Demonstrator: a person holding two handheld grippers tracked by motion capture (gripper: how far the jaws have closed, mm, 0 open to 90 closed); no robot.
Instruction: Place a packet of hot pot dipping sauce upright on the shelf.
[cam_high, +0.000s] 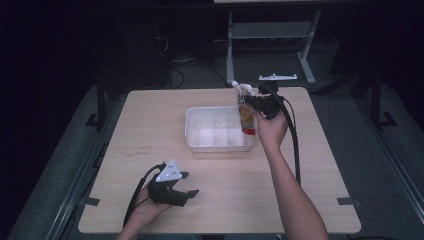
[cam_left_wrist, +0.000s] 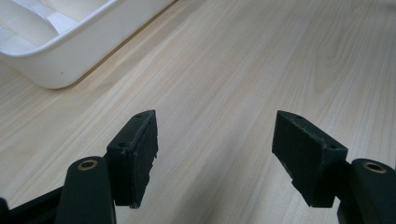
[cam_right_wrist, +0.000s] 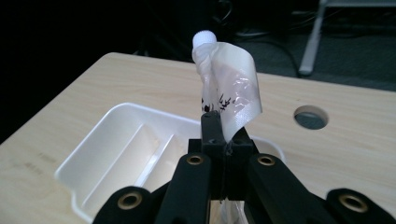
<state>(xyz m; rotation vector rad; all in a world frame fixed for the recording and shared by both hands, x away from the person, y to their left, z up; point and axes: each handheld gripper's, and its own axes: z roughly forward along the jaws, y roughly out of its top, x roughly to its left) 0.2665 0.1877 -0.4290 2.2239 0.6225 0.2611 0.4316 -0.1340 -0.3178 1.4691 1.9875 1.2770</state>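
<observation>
Black, flat fingers (cam_right_wrist: 219, 140) of the right gripper (cam_high: 260, 102) pressed tight together, pinching a soft, shiny, crinkly pouch (cam_right_wrist: 229, 88) near its middle. White ribbed screw cap (cam_right_wrist: 204, 37) up above the fingers. Just below, a smooth white plastic tray (cam_right_wrist: 93, 158) with long slots inside. Left gripper (cam_left_wrist: 215, 154) spread wide, holding nothing, rough black pads (cam_left_wrist: 140, 154) over pale wooden table (cam_left_wrist: 243, 70), tray corner up ahead.
</observation>
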